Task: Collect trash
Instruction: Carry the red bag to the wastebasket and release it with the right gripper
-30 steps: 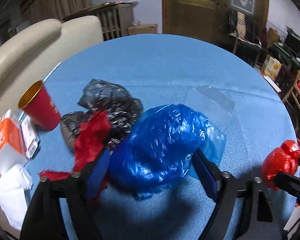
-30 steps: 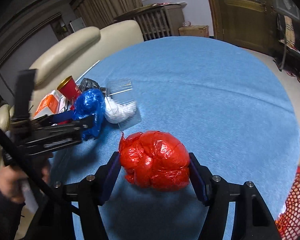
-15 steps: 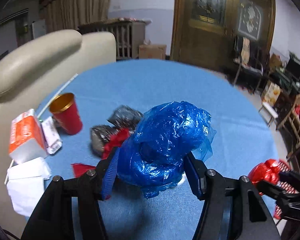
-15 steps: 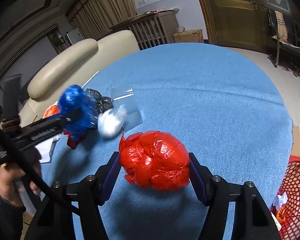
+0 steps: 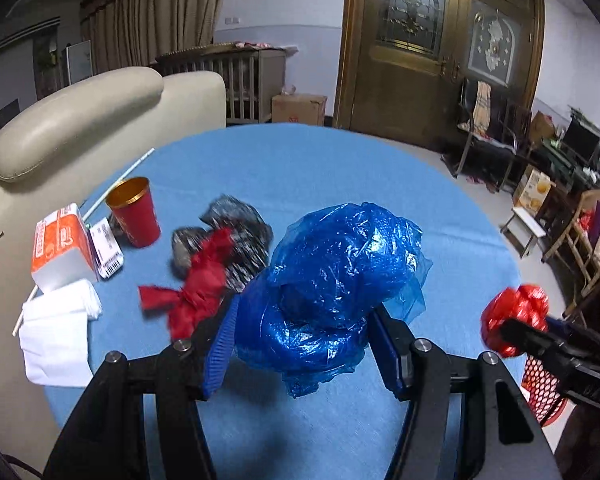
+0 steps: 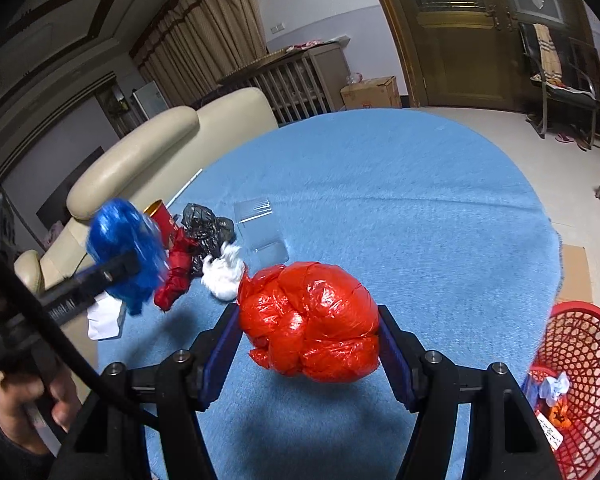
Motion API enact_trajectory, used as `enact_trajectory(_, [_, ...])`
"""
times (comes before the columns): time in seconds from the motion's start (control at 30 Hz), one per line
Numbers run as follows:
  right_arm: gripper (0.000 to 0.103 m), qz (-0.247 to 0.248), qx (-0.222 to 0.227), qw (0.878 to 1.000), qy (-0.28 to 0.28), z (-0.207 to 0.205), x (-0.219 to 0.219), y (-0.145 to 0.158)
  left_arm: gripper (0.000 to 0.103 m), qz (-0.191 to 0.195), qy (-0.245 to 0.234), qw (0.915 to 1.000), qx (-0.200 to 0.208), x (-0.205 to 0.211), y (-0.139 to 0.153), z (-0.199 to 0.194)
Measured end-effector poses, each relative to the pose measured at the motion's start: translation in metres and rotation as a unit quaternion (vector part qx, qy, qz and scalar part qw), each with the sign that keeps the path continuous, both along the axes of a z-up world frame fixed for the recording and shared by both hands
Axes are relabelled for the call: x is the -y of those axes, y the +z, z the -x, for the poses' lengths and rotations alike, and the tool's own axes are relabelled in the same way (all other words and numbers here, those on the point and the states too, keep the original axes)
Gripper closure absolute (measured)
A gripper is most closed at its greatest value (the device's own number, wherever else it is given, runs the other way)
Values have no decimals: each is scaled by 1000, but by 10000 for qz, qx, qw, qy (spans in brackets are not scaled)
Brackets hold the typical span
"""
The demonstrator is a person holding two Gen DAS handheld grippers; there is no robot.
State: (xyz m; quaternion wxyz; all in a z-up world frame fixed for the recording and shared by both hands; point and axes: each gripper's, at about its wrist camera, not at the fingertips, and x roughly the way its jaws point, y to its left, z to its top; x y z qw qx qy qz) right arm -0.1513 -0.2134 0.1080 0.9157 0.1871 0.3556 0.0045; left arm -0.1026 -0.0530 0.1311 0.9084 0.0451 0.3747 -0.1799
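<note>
One blue bag (image 5: 332,292), one red bag (image 6: 310,320), one red basket (image 6: 580,376)

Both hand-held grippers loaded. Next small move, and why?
Probably swing the right hand-held gripper toward the red basket at the table's right edge. It clamps the red bag clear of the cloth, nearer than the blue bag.

Home living room, cream sofa (image 5: 80,120), ornate wooden door (image 5: 412,60), curtains (image 5: 160,20), blue-clothed table (image 5: 300,168)
</note>
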Motion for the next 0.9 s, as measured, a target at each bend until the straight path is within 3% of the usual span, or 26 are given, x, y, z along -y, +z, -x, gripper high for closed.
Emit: enact_trajectory(0.9, [34, -210, 350, 9960, -789, 68, 52, 11, 40, -367, -690, 9968, 151, 84, 14, 51])
